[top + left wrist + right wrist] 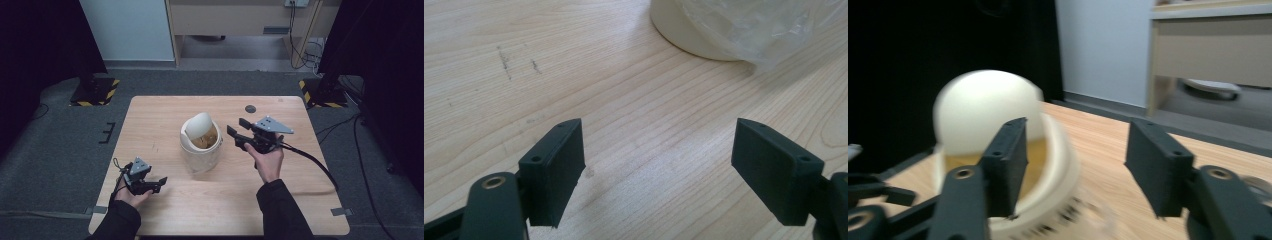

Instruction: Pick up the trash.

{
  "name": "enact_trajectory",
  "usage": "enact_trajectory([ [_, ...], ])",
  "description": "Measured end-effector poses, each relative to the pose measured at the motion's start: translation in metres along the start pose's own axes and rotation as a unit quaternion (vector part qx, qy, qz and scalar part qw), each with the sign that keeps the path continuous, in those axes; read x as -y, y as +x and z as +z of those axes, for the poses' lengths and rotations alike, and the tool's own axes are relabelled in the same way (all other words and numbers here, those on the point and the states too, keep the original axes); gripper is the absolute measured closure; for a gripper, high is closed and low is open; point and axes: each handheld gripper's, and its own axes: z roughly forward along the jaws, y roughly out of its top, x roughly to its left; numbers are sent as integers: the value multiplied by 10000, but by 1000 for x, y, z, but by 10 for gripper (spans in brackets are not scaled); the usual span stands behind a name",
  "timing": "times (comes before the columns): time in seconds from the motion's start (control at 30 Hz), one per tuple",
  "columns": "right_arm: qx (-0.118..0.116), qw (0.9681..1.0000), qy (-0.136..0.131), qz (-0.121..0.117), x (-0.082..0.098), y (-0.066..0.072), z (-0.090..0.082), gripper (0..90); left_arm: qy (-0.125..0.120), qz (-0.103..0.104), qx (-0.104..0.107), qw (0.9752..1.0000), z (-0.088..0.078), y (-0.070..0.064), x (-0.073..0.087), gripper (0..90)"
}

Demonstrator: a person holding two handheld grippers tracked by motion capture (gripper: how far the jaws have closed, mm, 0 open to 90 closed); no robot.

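A small cream bin (201,150) with a swing lid (197,125) tipped open stands mid-table, a clear plastic liner (754,25) around its body. My right gripper (237,128) hovers just right of the bin's top, jaws open and empty, pointing left at it. In the right gripper view the blurred bin (993,150) shows behind the left jaw, the lid (983,107) rounded above. My left gripper (161,183) rests low near the table's front left, open, nothing between its jaws. In the left gripper view the bin's base (689,30) lies ahead at upper right.
The light wooden table (150,120) carries a small dark round disc (250,108) at its back right. A black cable (315,162) trails from the right gripper across the table's right side. Grey carpet surrounds the table, with a wooden desk (240,20) beyond.
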Motion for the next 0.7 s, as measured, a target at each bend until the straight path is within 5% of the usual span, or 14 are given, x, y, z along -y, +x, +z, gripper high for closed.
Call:
enact_trajectory([
  [0.17,321,9992,231,7,10,-29,-23,323,-16,-81,-90,9999,-2,5,1,200],
  [0.43,645,9932,852,464,71,-82,-73,271,29,-200,-212,9996,-1,11,3,183],
  [0.57,812,9852,1378,620,99,-103,-92,243,72,-194,-257,9995,-1,14,3,175],
  [0.7,1100,9709,2042,603,118,-118,-101,231,66,-280,-285,9992,-3,17,5,167],
])
